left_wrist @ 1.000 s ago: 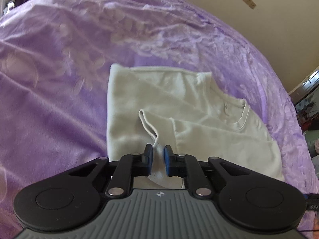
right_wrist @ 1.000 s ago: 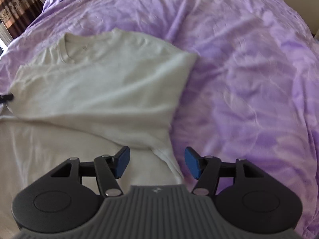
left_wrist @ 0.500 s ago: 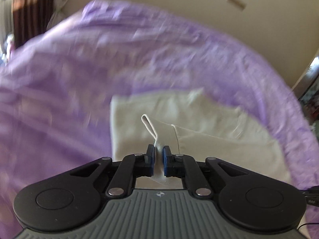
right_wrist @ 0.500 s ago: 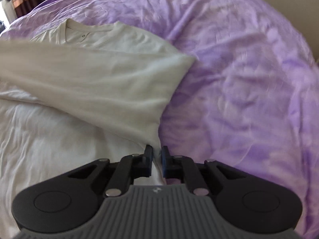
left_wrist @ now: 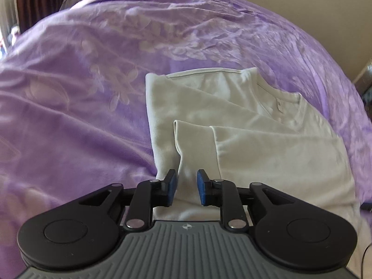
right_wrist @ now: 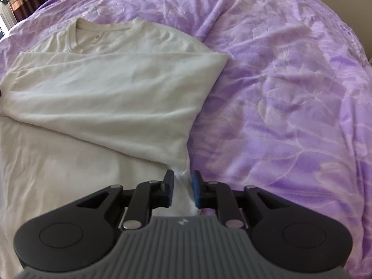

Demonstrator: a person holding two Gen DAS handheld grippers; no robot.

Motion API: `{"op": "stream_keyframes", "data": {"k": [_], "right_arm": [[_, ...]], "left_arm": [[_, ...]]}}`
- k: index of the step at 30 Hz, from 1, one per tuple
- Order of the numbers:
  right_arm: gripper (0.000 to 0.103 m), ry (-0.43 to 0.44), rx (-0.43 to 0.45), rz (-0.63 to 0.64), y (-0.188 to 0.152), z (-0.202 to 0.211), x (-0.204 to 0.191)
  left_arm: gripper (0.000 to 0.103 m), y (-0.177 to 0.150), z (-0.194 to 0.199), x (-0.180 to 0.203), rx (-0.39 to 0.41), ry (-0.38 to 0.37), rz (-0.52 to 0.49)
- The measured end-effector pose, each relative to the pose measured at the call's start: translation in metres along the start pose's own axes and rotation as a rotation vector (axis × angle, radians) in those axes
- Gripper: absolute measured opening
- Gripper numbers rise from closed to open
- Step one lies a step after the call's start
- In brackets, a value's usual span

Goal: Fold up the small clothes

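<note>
A cream long-sleeved shirt (left_wrist: 232, 125) lies partly folded on the purple bedspread (left_wrist: 81, 93). One side and a sleeve are turned over its body. In the left wrist view the sleeve cuff (left_wrist: 193, 144) lies flat and runs down between the jaws of my left gripper (left_wrist: 187, 187). Those jaws are opening and the blue pads (left_wrist: 172, 187) stand clear of the cloth. In the right wrist view my right gripper (right_wrist: 182, 189) straddles the shirt's (right_wrist: 111, 88) right edge, where the folded panel meets the lower body. Its jaws are opening a little, with a ridge of fabric between them.
The bedspread (right_wrist: 279, 93) stretches wide to the right of the shirt and beyond its collar (right_wrist: 76, 34). Dark curtains (left_wrist: 34, 2) hang at the far left. A beige wall (left_wrist: 325, 11) rises behind the bed.
The left jaws, shut on the sleeve before, have parted and the sleeve now lies flat. The right jaws were wide, closed on the shirt's edge half a second ago, and have since parted slightly.
</note>
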State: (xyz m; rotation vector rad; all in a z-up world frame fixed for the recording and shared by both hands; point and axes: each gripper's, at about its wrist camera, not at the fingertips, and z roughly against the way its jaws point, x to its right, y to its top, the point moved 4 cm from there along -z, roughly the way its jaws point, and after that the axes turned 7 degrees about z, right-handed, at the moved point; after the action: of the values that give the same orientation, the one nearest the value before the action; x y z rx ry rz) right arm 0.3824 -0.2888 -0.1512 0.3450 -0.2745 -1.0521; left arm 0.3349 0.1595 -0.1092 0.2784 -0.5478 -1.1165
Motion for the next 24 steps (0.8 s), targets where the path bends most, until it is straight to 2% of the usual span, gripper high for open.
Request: {"op": "stream_keyframes", "data": {"k": [5,9,14,19,22,24], "right_arm": [[0.022,-0.006,0.05,0.036,0.002,0.052,-0.004],[0.022,-0.021,0.094,0.067,-0.001,0.107,-0.007],[0.023,-0.057,0.158,0.108,-0.017,0.187,-0.005],[0.023,-0.129,0.204,0.13,-0.041,0.264,0.008],[0.024,-0.163,0.191,0.15,-0.06,0.297,0.014],[0.029,-0.154,0.17,0.173,-0.076,0.31,0.012]], "left_arm": [[0.027,-0.009,0.052,0.017,0.015,-0.028,-0.154],[0.028,-0.021,0.102,0.027,0.043,-0.036,-0.279],[0.03,-0.046,0.155,0.032,0.052,-0.056,-0.388],[0.031,-0.077,0.185,0.03,0.021,-0.066,-0.469],[0.032,-0.099,0.195,0.029,-0.011,-0.065,-0.523],[0.032,-0.114,0.198,0.028,-0.035,-0.061,-0.568]]}}
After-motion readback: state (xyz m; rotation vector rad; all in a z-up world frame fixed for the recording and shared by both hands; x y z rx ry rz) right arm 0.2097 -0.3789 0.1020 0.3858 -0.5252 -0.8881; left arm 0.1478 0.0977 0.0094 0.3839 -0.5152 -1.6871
